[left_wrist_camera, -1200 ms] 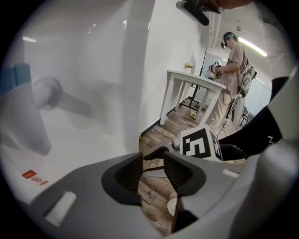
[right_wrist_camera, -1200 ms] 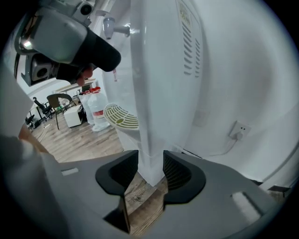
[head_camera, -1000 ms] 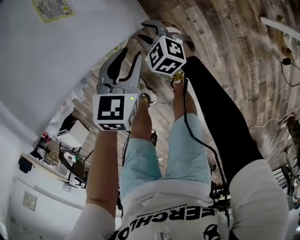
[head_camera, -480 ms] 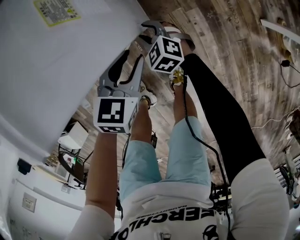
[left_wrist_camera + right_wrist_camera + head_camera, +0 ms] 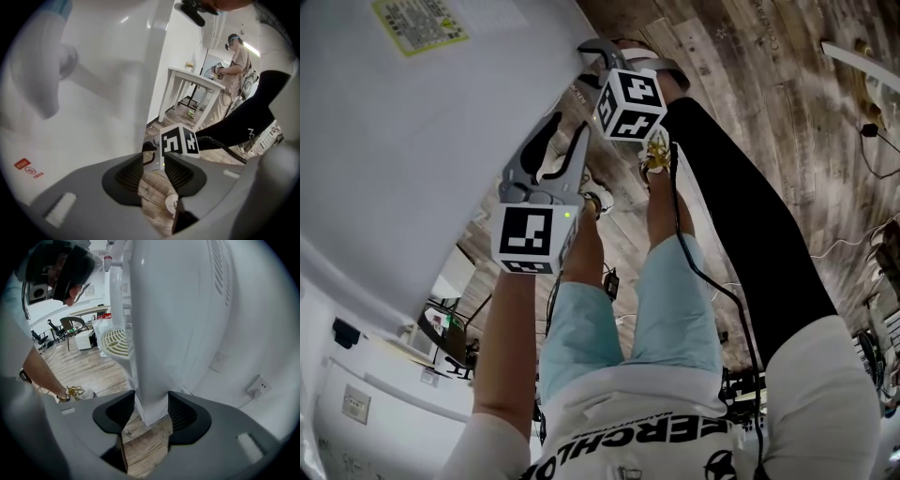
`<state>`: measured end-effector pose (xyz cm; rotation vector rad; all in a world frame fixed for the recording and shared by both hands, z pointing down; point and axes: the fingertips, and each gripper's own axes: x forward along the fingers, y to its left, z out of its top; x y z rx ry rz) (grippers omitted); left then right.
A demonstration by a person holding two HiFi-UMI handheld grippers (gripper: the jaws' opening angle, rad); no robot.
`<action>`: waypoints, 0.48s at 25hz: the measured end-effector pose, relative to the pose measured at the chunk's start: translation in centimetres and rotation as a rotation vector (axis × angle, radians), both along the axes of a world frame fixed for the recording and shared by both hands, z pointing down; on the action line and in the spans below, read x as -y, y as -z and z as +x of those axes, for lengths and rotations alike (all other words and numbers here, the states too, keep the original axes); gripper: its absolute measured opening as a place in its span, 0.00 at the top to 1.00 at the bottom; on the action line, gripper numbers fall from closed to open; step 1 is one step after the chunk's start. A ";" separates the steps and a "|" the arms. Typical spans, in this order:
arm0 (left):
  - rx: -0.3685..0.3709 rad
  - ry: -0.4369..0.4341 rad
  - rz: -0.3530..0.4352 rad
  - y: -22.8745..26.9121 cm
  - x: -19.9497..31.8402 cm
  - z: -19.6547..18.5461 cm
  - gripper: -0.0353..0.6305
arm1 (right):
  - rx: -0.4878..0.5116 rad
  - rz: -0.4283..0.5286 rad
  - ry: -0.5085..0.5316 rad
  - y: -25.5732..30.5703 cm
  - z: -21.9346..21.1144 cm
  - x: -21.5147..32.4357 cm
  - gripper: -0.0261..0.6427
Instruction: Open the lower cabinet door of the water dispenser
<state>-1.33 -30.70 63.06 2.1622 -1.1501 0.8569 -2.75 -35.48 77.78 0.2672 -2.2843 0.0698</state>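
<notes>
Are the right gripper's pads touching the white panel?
Cannot tell. Right gripper view: the jaws have just been opening, the white panel sits between the pads, but no gap or contact shows plainly.

Little of the print can be read.
The shirt (image 5: 656,412) carries dark capitals along its hem, cut off at both ends, roughly "ERCHLO". The yellow label (image 5: 420,22) on the water dispenser (image 5: 412,141) and the red sticker (image 5: 22,164) on its white panel have print too small to read.
</notes>
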 end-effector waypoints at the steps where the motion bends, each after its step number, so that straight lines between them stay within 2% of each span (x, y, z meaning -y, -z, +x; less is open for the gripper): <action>1: 0.001 0.003 0.000 0.0 0.0 -0.1 0.65 | -0.004 -0.005 0.014 0.0 -0.1 0.0 0.65; 12: 0.001 0.022 0.020 0.0 1.0 -0.8 0.65 | 0.011 -0.037 -0.036 -0.6 0.1 -0.1 0.66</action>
